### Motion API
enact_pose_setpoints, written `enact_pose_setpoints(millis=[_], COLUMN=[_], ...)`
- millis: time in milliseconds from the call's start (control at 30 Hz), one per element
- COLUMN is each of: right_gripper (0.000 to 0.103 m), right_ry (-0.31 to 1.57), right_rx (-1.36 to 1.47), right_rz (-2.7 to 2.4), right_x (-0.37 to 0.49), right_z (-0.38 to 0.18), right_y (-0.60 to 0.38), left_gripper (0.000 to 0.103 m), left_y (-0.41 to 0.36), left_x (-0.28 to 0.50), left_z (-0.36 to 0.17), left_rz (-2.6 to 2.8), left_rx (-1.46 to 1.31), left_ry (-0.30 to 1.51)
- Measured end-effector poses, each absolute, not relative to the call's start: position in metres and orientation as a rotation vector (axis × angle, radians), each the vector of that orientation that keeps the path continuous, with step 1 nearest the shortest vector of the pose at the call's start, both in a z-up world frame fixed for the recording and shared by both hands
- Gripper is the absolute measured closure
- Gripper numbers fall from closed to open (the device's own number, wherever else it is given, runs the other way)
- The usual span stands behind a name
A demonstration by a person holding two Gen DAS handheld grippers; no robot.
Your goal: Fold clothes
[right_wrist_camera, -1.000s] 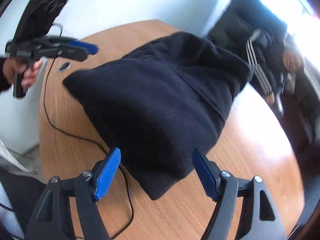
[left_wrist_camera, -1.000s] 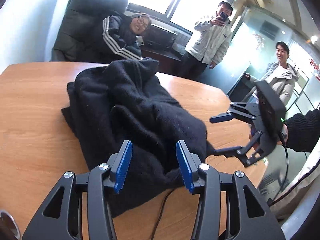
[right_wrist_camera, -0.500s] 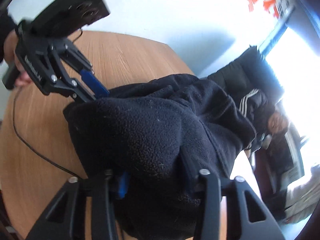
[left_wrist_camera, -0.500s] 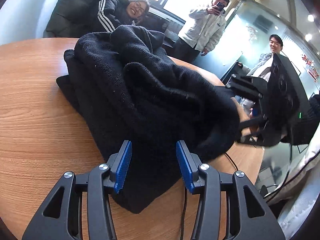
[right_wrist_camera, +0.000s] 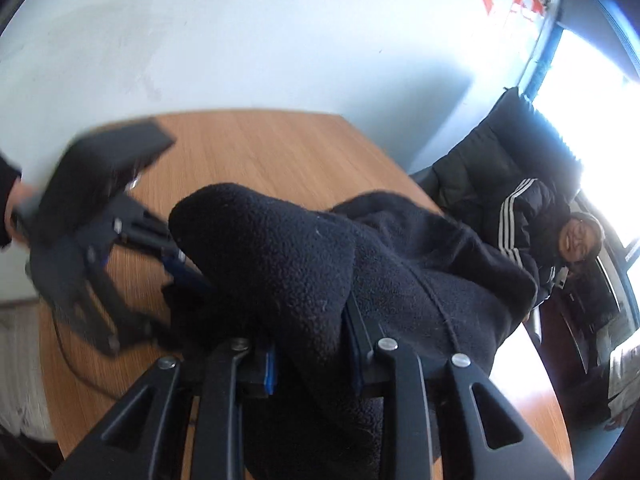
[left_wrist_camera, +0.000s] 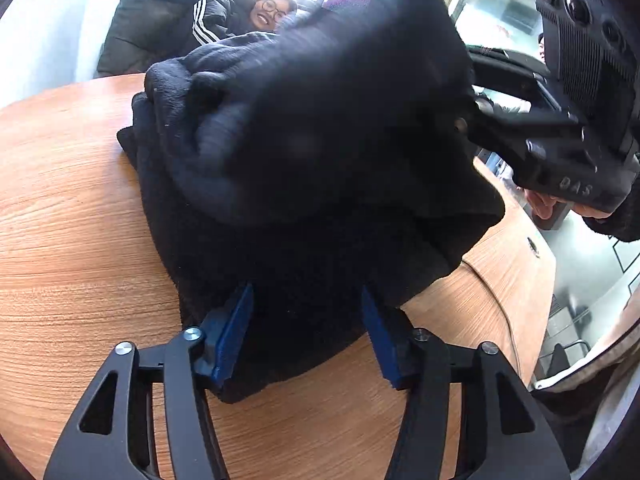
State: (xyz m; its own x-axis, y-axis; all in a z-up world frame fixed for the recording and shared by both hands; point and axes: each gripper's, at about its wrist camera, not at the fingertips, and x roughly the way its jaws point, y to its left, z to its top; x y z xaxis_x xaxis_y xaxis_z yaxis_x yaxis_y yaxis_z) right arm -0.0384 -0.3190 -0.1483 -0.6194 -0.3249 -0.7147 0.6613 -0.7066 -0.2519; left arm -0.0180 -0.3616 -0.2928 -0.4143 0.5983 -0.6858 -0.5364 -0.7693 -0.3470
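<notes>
A black fleece garment point(left_wrist_camera: 304, 152) lies bunched on the wooden table point(left_wrist_camera: 60, 220). My left gripper point(left_wrist_camera: 306, 320) is open, its blue pads on either side of the garment's near edge. My right gripper point(right_wrist_camera: 310, 356) is shut on a fold of the fleece point(right_wrist_camera: 280, 256) and holds it lifted above the table. In the left wrist view the right gripper's body point(left_wrist_camera: 560, 136) is at the upper right, its fingertips hidden in the raised cloth. In the right wrist view the left gripper point(right_wrist_camera: 100, 264) is blurred at the left, against the garment.
A thin black cable point(left_wrist_camera: 500, 304) runs over the table's right side. A person in a striped black jacket point(left_wrist_camera: 240, 20) sits behind the table on a dark couch. A white wall point(right_wrist_camera: 240, 40) stands beyond the table's far edge.
My right gripper closed on the garment's edge and lifted it up. My left gripper moved forward so its pads now straddle the near edge of the fleece.
</notes>
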Motion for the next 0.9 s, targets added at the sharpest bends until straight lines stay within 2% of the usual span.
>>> enact_pose_setpoints(millis=[100, 233, 300, 367, 433, 500, 567, 600, 667, 733, 833, 900], right_gripper=[0.075, 0.063, 0.050, 0.012, 0.004, 0.003, 0.005, 0.005, 0.005, 0.005, 0.005, 0.005], right_ry=[0.784, 0.884, 0.902, 0.952, 0.975, 0.961, 0.869, 0.806, 0.651, 0.487, 0.259, 0.131], right_rx=[0.935, 0.911, 0.930, 0.942, 0.947, 0.951, 0.946, 0.924, 0.872, 0.828, 0.822, 0.870], right_rz=[-2.262, -2.221, -2.197, -2.143, -2.116, -2.106, -2.113, -2.126, -2.172, -2.225, -2.332, -2.388], right_x=[-0.043, -0.028, -0.025, -0.019, -0.011, -0.006, -0.003, 0.003, 0.011, 0.018, 0.024, 0.015], right_z=[-0.169, -0.193, -0.195, -0.197, -0.195, -0.190, -0.171, -0.156, -0.120, -0.085, -0.049, -0.042], right_y=[-0.335, -0.343, -0.344, -0.348, -0.354, -0.355, -0.345, -0.336, -0.308, -0.273, -0.206, -0.165], left_gripper=[0.046, 0.046, 0.048, 0.049, 0.049, 0.049, 0.042, 0.041, 0.029, 0.026, 0.026, 0.027], left_y=[-0.362, -0.374, -0.384, -0.401, -0.414, -0.418, -0.412, -0.403, -0.381, -0.352, -0.299, -0.275], left_x=[-0.017, -0.010, -0.002, 0.011, 0.019, 0.019, 0.008, -0.001, -0.021, -0.044, -0.086, -0.110], left_z=[-0.292, -0.285, -0.273, -0.249, -0.215, -0.167, -0.123, -0.106, -0.083, -0.071, -0.116, -0.173], left_rz=[2.185, 2.172, 2.162, 2.178, 2.211, 2.244, 2.252, 2.235, 2.201, 2.168, 2.095, 2.063], left_rx=[-1.099, -1.117, -1.120, -1.086, -1.040, -0.963, -0.891, -0.858, -0.818, -0.805, -1.030, -1.288], left_ry=[-0.105, -0.178, -0.219, -0.270, -0.295, -0.284, -0.259, -0.256, -0.264, -0.287, -0.335, -0.340])
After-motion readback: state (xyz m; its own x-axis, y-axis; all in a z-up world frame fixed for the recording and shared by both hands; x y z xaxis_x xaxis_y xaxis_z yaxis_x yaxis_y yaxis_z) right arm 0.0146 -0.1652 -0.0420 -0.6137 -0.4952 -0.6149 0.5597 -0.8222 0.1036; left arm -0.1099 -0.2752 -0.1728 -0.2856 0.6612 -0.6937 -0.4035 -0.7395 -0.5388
